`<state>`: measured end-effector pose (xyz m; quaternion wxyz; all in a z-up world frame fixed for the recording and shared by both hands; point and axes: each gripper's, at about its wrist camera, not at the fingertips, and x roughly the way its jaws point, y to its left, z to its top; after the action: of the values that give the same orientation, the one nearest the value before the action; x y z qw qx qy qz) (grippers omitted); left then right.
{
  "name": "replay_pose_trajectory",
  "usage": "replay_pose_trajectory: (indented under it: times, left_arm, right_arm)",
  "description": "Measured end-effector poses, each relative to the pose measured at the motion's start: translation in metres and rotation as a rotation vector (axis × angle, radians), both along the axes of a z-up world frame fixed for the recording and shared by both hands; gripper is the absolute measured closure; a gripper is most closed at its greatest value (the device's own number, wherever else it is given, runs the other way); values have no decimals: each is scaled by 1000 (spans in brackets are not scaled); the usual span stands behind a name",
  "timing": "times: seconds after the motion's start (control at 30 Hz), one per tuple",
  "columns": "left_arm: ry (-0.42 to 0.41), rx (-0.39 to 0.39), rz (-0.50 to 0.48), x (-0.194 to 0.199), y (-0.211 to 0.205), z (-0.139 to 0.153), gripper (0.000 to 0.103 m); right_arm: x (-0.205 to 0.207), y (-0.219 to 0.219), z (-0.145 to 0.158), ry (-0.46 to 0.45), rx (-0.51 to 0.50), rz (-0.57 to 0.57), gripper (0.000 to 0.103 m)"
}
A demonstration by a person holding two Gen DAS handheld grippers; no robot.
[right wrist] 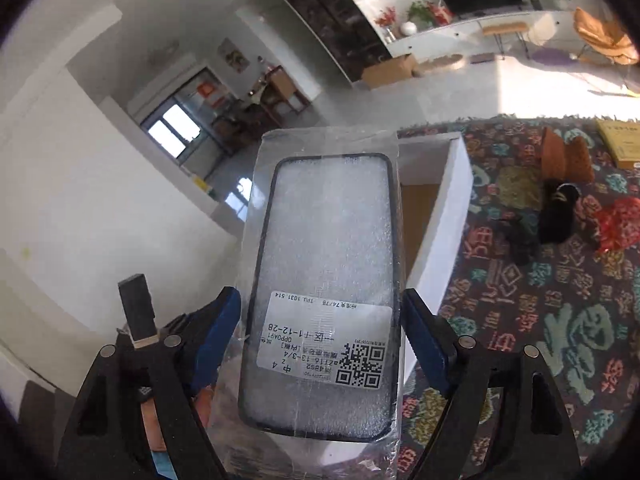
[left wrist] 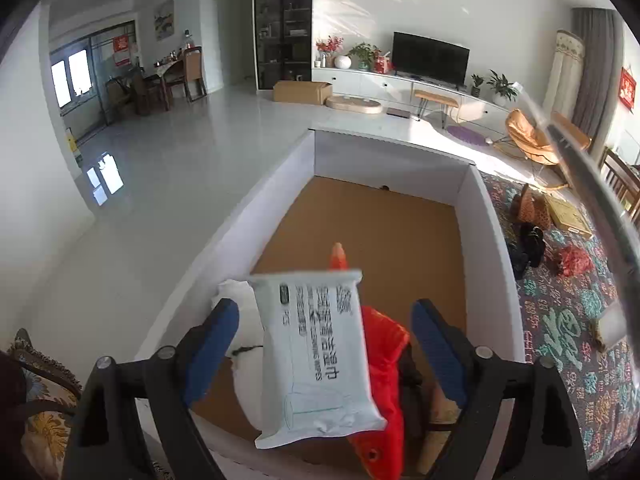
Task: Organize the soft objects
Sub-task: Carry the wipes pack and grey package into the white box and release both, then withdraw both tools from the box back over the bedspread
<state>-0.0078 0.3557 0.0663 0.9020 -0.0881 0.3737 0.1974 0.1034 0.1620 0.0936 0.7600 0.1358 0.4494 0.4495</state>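
Observation:
In the left wrist view a white pack of wet wipes (left wrist: pixel 316 352) hangs between the blue pads of my left gripper (left wrist: pixel 325 304), which is open, with a gap on each side of the pack. Below it is a white cardboard box (left wrist: pixel 392 160) with a brown floor, holding a red fish plush (left wrist: pixel 384 380), a white soft item (left wrist: pixel 240 312) and something black (left wrist: pixel 412 376). My right gripper (right wrist: pixel 320 293) is open around a bagged black-rimmed phone case (right wrist: pixel 328 240). Only the loose bag edge reaches the pads. The box's white wall (right wrist: pixel 444 208) stands just right of the case.
The box sits on a patterned rug (right wrist: pixel 540 320). On the rug to the right lie black items (right wrist: pixel 556 220), a red crumpled item (right wrist: pixel 620 224), brown soft pieces (right wrist: pixel 564 156) and a yellow flat box (right wrist: pixel 624 144). A patterned cushion (left wrist: pixel 40 400) is at the lower left.

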Motion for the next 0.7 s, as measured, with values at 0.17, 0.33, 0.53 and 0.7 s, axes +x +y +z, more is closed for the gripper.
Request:
replay_pose_trajectory:
  times: [0.17, 0.33, 0.53, 0.7]
  left_arm:
    - [-67, 11, 68, -12, 16, -2, 7]
    - [-141, -91, -53, -4, -22, -2, 7]
    - [-139, -182, -423, 18, -165, -3, 7]
    - [-46, -119, -654, 40, -277, -44, 6]
  right_arm:
    - [5, -13, -14, -45, 48, -21, 18]
    - [-3, -76, -40, -238, -177, -163, 18]
    - [-26, -177, -133, -234, -537, -363, 19]
    - [-42, -245, -155, -183, -629, -587, 19]
